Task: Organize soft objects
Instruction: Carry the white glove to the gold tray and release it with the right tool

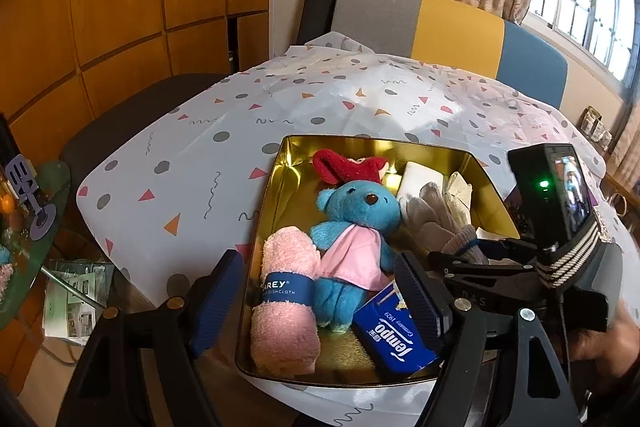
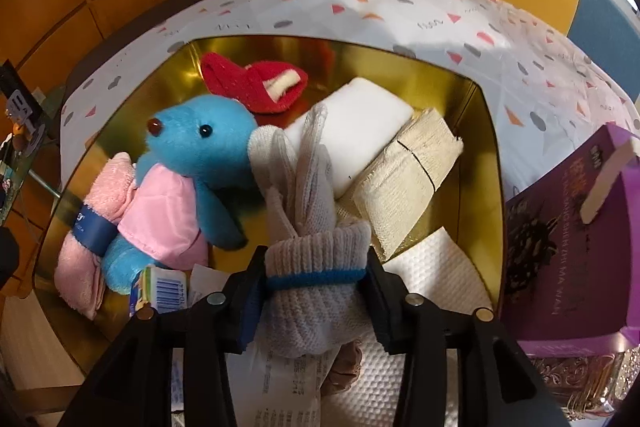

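Grey knitted glove bundle with a blue band sits right between the pads of the right gripper, low over the near side of the gold metal tin. The pads look to be touching its cuff on both sides, though how firmly they press I cannot tell (the fabric bulges out freely above and below). My read: this is the placing step, glove fingers already draped down into the tin, and the next move calls for a clean release and a lift straight up so the knit does not snag.

Left gripper hangs over the tin's near-left corner, jaws apart, nothing held. Between its pads in the left wrist view lie the rolled pink dishcloth with a navy paper band and the legs of the blue plush bear in a pink dress, with a blue tissue packet just right of them.

Further in, right of the bear, a cream gauze roll leans beside a white rectangular pad. At the far wall lies a red felt piece. Beyond the tin, the white tablecloth printed with triangles and dots runs off to the far chairs.
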### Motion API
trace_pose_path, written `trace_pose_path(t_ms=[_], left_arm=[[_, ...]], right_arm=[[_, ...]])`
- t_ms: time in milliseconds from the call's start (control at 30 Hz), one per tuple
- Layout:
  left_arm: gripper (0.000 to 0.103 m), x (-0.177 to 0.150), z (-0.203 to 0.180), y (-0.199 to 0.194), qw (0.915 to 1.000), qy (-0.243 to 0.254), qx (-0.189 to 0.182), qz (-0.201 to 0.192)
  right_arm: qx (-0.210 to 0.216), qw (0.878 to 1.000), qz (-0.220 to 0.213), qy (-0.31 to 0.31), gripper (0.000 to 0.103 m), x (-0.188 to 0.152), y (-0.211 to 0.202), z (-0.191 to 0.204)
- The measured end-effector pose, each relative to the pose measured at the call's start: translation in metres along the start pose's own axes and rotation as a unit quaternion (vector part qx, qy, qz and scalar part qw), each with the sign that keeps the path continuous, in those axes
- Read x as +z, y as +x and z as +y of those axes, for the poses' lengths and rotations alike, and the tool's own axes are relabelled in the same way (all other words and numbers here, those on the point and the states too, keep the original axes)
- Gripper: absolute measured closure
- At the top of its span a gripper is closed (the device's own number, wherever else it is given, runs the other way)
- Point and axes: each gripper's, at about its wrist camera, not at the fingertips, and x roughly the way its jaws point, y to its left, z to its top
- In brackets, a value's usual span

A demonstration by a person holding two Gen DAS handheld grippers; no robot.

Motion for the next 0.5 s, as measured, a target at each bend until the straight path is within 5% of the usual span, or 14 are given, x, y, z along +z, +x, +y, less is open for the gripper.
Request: trace_pose_path(t_ms=[500], left_arm=[[0.024,-0.004,-0.001,0.000,1.0000,-0.003,0.000,0.003]], right_arm=[[0.027,0.999,-0.041,0.021,0.051,-0.022,-0.043,-0.011]])
